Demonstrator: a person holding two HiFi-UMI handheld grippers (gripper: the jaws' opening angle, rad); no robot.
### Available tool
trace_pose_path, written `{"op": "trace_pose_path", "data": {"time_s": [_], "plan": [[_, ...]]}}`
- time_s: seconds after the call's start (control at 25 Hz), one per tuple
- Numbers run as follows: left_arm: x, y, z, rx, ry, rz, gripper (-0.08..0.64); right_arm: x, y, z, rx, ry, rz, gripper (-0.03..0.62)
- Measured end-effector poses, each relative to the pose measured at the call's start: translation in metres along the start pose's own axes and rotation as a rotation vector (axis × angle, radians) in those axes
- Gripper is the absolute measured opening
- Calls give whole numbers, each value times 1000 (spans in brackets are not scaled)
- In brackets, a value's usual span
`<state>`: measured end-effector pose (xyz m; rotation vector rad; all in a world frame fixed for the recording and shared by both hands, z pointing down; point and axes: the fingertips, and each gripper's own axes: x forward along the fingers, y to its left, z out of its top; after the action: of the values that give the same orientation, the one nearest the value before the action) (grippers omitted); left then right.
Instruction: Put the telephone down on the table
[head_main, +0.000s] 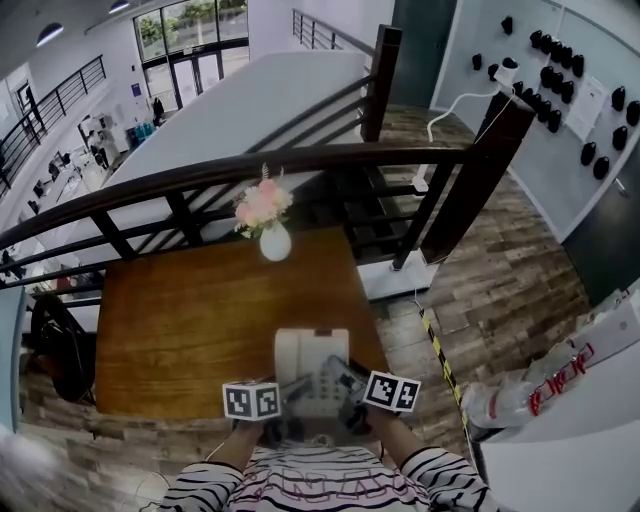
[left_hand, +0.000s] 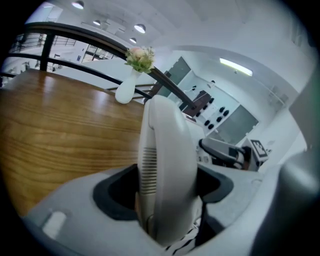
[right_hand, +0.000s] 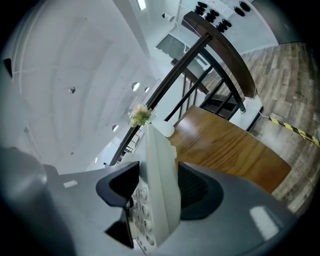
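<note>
A pale grey desk telephone (head_main: 312, 368) hangs just over the near edge of the wooden table (head_main: 180, 310), carried between both grippers. My left gripper (head_main: 288, 408) is shut on its handset side. In the left gripper view the handset (left_hand: 165, 160) stands on edge between the dark pads, with my left gripper (left_hand: 167, 187) clamped round it. My right gripper (head_main: 352, 402) is shut on the keypad side. In the right gripper view the base with its round keys (right_hand: 152, 200) is wedged in my right gripper (right_hand: 156, 192). The tabletop (right_hand: 225, 145) lies ahead of the phone.
A white vase of pink flowers (head_main: 272, 238) stands at the table's far edge, and shows also as the vase (left_hand: 127, 90). A dark railing (head_main: 300, 160) runs behind the table, with stairs beyond. Wood flooring and black-yellow tape (head_main: 440, 360) lie to the right.
</note>
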<state>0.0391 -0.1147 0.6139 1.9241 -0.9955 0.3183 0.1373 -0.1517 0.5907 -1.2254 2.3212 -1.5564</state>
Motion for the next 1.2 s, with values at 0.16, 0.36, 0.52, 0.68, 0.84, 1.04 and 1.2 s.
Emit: {"op": "trace_pose_path", "data": {"time_s": [0.16,0.36,0.52,0.68,0.84,1.04,1.2], "plan": [[19,21,31,-1,16,1,330,34,-7,23,16,-2,-7,239],[44,50,77,-9,20,-10,330,84,-13,55,10,3,-20,239],[68,74,113,-22,9,1,330,126,-23,83,6,19,-6,239],[91,100,145,-27,1,7,330,166,-33,108,0,29,3,239],[117,124,166,-54,0,10,330,202,-52,124,-1,53,-5,239],[150,150,181,-81,-2,25,330,237,-76,142,-15,85,2,238],[174,165,198,-97,-8,30,330,264,-93,157,-25,94,-1,238]]}}
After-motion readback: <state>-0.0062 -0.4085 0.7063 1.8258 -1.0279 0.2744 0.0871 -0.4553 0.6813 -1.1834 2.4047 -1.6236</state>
